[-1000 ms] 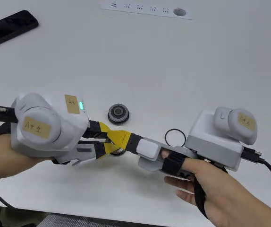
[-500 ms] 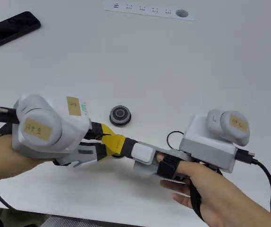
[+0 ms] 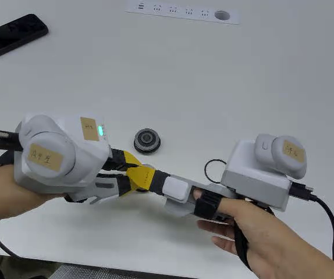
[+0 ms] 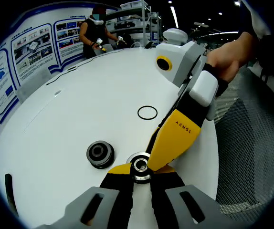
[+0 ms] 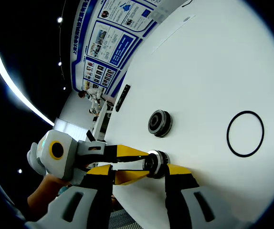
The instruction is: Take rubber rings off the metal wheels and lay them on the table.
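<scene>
Your left gripper point(image 4: 141, 172) has its fingers clamped on a metal wheel point(image 4: 141, 165), one yellow tip on each side of it. Your right gripper point(image 5: 155, 171) comes in from the opposite side onto the same wheel, fingers closed in with the tips touching its rim on both sides. I can't tell whether they pinch the rubber or the metal.

In the head view the two sets of yellow tips meet between your hands, low over the tabletop point(image 3: 225, 81) near its near edge. The wheel is mostly hidden behind them there, and I can't tell whether it sits on the surface or is lifted.

A second wheel point(image 3: 146, 140) lies flat on the tabletop just beyond the jaws, apart from both grippers. Its black rubber still shows around the rim.

One loose rubber ring point(image 4: 147, 112) lies flat on the tabletop, to the right of the second wheel. In the head view it's partly covered by the right gripper's body.

A black phone point(image 3: 10, 36) lies at the far left corner. A white power strip point(image 3: 181, 10) runs along the far edge.
</scene>
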A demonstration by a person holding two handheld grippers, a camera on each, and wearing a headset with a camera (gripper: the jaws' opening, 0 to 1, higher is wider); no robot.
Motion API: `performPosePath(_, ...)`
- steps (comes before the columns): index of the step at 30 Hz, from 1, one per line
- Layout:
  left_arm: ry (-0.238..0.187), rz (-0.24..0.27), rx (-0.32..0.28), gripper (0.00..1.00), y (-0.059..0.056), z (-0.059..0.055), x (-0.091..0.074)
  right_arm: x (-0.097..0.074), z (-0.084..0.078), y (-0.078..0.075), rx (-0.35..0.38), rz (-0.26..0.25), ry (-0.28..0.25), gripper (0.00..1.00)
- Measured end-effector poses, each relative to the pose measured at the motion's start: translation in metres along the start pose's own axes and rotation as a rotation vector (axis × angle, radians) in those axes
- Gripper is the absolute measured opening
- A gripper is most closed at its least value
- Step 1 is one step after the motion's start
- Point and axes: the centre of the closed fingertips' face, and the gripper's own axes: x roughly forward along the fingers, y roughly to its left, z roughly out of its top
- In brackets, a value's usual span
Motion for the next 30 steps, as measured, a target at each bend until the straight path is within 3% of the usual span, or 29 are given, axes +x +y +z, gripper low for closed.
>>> performPosePath(6, -0.002, 0.002, -0.006, 0.12, 0.0005, -0.0006, 0.0001, -0.0023, 0.0004, 0.0040, 0.001, 0.023, -0.009, 0.45)
performPosePath(20, -0.005, 0.002, -0.009, 0.12, 0.0040, -0.0042, 0.0006, -0.0055, 0.0012, 0.0036, -0.004, 0.024, -0.012, 0.43)
performPosePath(30, -0.007, 0.002, -0.009, 0.12, 0.0048, -0.0050, 0.0009, -0.0067, 0.0021, 0.0001, -0.013, 0.007, -0.012, 0.33)
